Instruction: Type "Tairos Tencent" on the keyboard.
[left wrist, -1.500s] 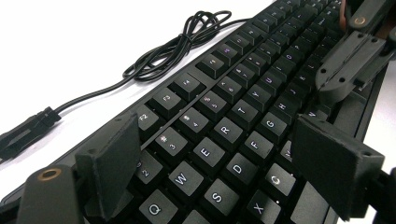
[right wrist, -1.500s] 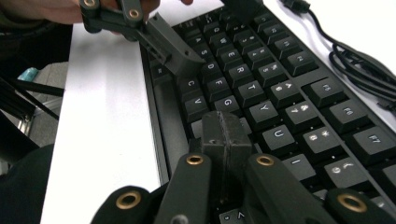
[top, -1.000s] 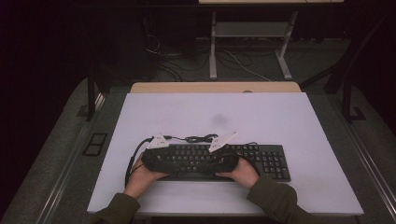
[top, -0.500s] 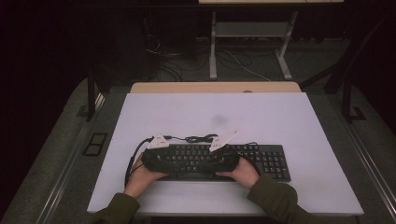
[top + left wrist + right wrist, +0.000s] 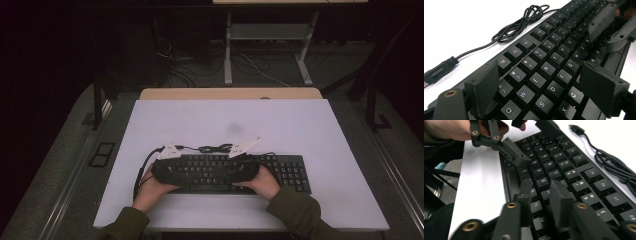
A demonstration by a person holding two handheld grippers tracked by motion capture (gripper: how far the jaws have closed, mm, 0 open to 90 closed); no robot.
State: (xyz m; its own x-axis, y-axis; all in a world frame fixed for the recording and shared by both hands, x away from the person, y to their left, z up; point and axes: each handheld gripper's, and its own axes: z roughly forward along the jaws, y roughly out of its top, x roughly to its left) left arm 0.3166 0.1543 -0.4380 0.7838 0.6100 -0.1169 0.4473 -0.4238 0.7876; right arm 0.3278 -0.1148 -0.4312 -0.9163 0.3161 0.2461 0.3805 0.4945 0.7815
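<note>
On the white tabletop [image 5: 300, 125], the black keyboard [image 5: 287, 170] lies directly beneath both grippers. We hold the left gripper [image 5: 544, 87] wide open above the Q-to-C keys. The right gripper [image 5: 541, 195], jaws just parting with nothing between them, should descend squarely onto one key, clear of the coiled cable [image 5: 614, 167].

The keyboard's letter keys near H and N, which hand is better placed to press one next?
Probably the right gripper: its nearly closed jaws hover just over that part of the keyboard. The left gripper has wide jaws over the Q-to-F keys.
</note>
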